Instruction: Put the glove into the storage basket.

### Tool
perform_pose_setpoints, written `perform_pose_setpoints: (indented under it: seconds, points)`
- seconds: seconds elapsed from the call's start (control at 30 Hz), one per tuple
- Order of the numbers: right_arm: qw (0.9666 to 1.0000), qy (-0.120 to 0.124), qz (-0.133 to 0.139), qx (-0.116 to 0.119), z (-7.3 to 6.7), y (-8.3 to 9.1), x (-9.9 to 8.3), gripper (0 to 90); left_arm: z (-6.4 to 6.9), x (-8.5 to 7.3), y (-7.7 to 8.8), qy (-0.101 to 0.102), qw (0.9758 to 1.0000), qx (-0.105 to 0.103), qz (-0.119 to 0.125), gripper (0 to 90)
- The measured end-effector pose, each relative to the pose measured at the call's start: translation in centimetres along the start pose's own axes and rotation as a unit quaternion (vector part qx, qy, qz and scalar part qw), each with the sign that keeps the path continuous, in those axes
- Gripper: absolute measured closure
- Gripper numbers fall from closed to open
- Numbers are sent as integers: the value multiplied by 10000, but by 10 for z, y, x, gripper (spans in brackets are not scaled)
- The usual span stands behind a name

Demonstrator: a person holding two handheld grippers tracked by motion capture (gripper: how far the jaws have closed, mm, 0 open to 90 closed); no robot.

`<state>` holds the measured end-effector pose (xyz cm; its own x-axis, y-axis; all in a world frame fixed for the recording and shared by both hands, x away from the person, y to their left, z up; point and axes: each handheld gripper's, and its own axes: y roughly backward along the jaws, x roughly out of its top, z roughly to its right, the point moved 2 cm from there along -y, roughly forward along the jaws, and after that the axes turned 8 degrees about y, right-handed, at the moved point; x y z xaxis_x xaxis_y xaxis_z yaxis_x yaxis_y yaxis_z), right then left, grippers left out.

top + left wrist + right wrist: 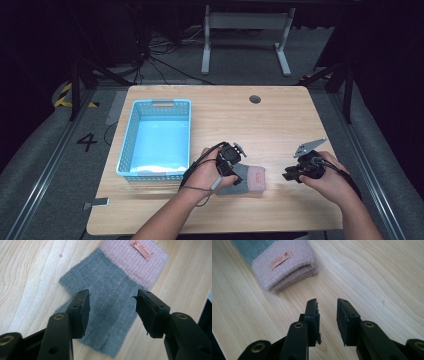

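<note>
Your left gripper (234,165) sits directly over the folded knit (245,181); its jaws stand apart with nothing pinched between them, the pads clear of the fabric, which the left gripper view shows lying flat below the gap (112,312). Your right gripper (295,174) rests off to the right of the knit, apart from it, over bare table (280,125); its jaws are parted too and hold nothing (328,320).

Position of the knit: on the table near your edge, just right of the basket (131,145) and not touching it; the grey part (105,297) lies toward your left hand, the pink cuff (287,267) with its small label (280,260) toward your right.

Long axis: it runs roughly left to right across the table, grey end to pink end; in the right gripper view the cuff shows stacked layers at its edge, so the piece is folded over on itself.

Judgement: the left hand is plainly the nearer and already above the grey half; a straight descent should set its jaws astride the fabric; the right gripper would have to travel leftward along that same axis to meet the cuff; the basket lies on the far side of the left hand, so a carry to it favours the left.
</note>
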<state>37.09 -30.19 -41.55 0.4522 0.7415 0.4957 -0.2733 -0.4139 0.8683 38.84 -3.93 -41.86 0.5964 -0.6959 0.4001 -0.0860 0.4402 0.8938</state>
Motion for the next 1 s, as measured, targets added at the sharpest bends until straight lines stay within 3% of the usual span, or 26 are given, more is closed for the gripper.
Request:
perform_pose_setpoints:
  seconds: [0.13, 0.23, 0.33, 0.47, 0.7, 0.8, 1.0]
  points:
    - [10000, 50, -9, 37, 0, -2, 1, 699, -4, 2, -11, -1, 10000, 56, 62, 420]
    - [10000, 44, 2, 67, -1, -2, 2, 693, -5, 2, -18, 7, 10000, 29, -55, 428]
    - [10000, 33, 12, 91, -2, -2, 2, 680, -5, 2, -22, 28, 9999, 64, -153, 368]
    - [9998, 39, 35, 169, -3, -3, 2, 664, -3, 3, -30, -26, 9992, 274, -290, 265]
    - [9996, 7, 108, 244, -4, -3, 3, 650, -3, 3, -37, -69, 9981, 481, -369, 181]
    - [9996, 8, 110, 258, -4, -3, 3, 646, -4, 3, -39, 40, 9983, 415, -402, 152]
    - [9994, -3, 145, 301, -5, -4, 4, 642, -6, 4, -41, -15, 9984, 369, -422, 147]
